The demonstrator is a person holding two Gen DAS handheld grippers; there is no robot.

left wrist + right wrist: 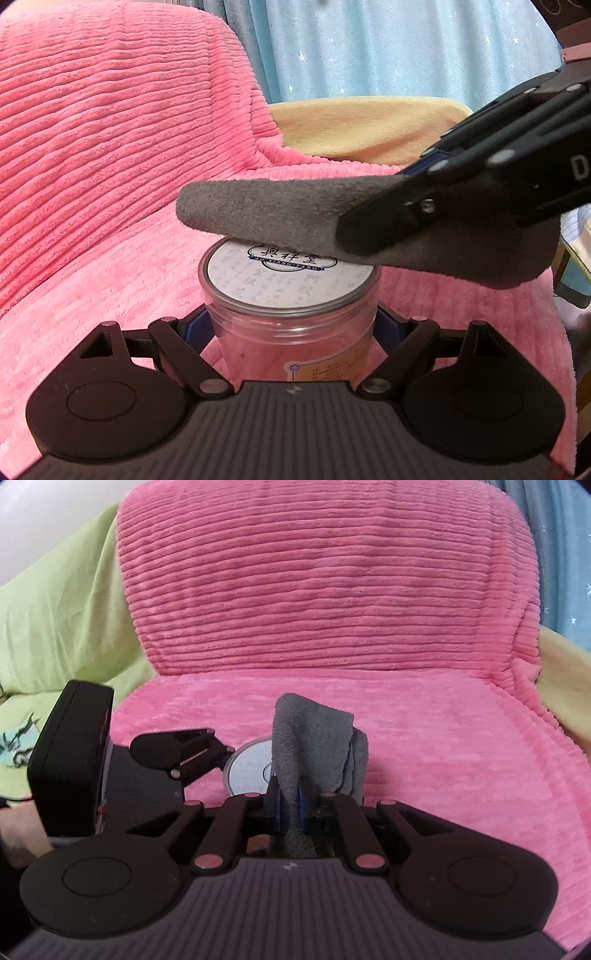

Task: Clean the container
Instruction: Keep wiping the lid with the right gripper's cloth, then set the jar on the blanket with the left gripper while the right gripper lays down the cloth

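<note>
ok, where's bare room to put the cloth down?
Free: pink blanket right of the jar, and between jar and backrest. Crowded: jar lid, with the grey cloth in the right gripper and the left gripper clamping.

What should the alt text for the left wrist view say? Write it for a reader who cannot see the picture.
The left gripper clamps a clear plastic jar with a white printed lid, while the right gripper presses a folded grey cloth across the lid's far edge. Behind lie a ribbed pink blanket and a blue starred curtain.
</note>
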